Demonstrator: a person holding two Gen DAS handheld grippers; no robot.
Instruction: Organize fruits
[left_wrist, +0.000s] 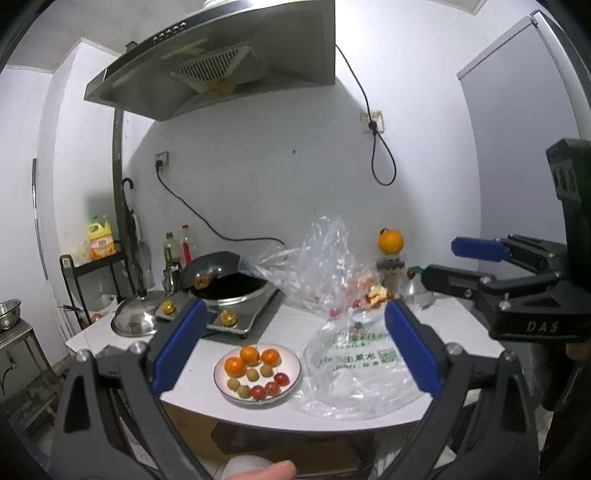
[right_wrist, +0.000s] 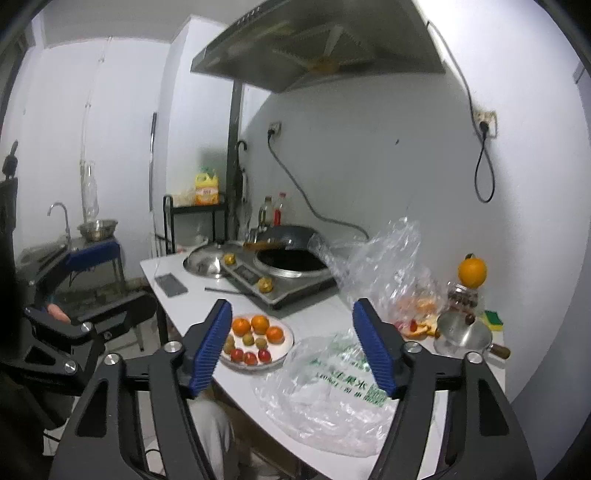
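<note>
A white plate sits near the front edge of the white table. It holds three oranges, several small yellow-green fruits and several red cherry tomatoes. The plate also shows in the right wrist view. My left gripper is open and empty, held above and in front of the plate. My right gripper is open and empty, held above the table's front edge; it also shows at the right of the left wrist view. A lone orange sits on a jar at the back right.
A flat printed plastic bag lies right of the plate. A crumpled clear bag with fruit scraps stands behind it. An induction cooker with a black wok, a steel lid and a phone occupy the left.
</note>
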